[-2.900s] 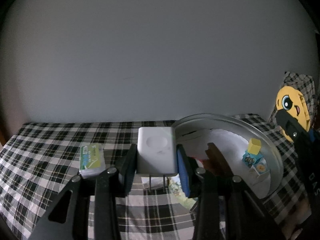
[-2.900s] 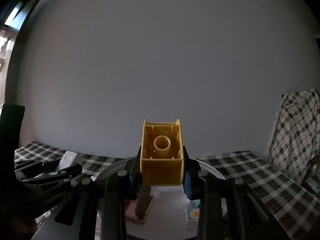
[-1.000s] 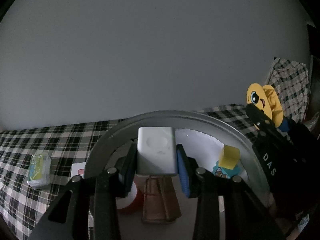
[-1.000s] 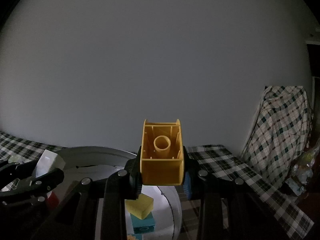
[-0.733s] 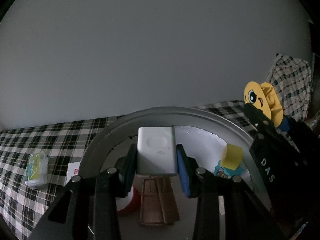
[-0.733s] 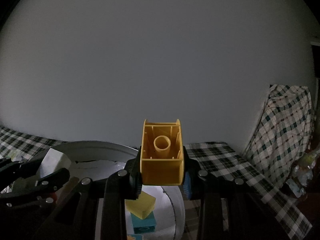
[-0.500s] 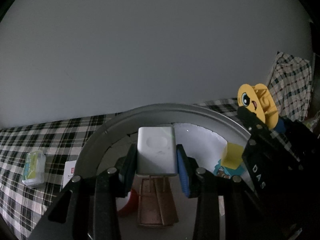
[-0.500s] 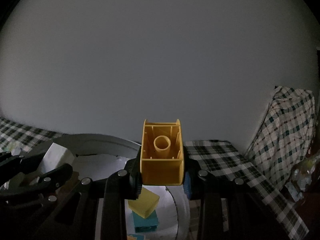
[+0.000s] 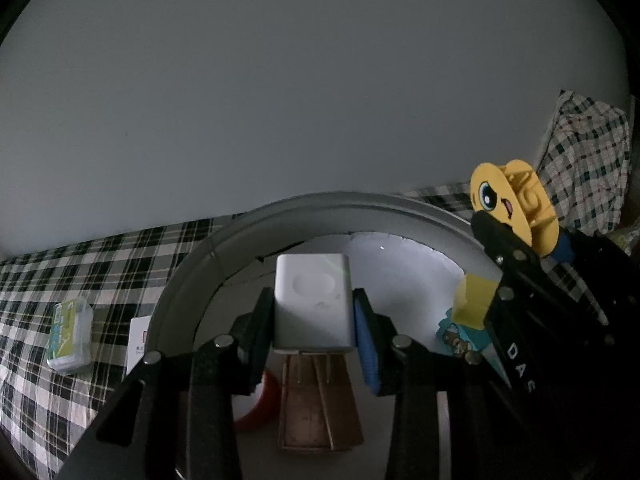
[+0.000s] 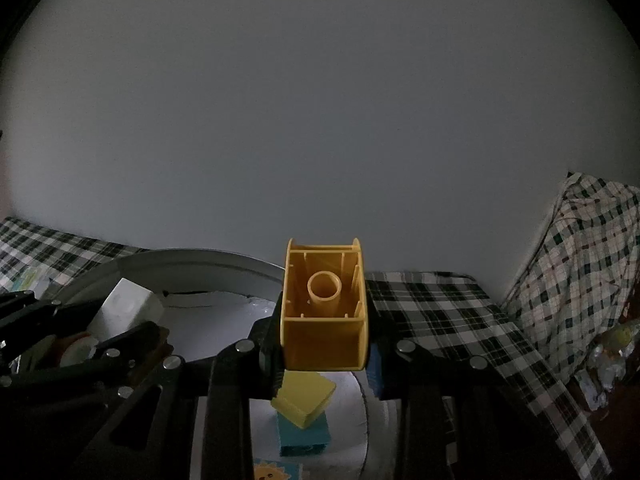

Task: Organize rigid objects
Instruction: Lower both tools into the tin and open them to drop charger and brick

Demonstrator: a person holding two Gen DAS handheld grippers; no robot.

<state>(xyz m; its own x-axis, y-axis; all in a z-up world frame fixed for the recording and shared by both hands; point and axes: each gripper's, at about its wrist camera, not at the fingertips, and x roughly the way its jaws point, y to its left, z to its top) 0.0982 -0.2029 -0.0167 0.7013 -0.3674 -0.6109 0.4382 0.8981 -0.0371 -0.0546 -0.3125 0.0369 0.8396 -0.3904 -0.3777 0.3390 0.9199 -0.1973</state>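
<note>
1. Between the pads of the left gripper sits a white charger, clamped square with its two prongs pointing down; below it lie a brown wooden block and something red inside the round metal tray.
2. Between the pads of the right gripper a yellow toy brick is clamped, hollow underside facing the camera; just below it a smaller yellow block rests on a blue block, also in the tray.
3. Risk, as I judge it: the charger, if let go from this height, could land prongs-first on the wooden block and tip or bounce. The brick, dropped straight down, would likely knock the yellow block off the blue one.
4. Both grippers hover close together over the tray, so they could bump one another while lowering.
5. Left of the left gripper, outside the tray, a small green packet and a white card lie on the checked cloth.
6. Beyond stands a plain pale wall; far right of the right gripper hangs more checked fabric. Light is dim.
</note>
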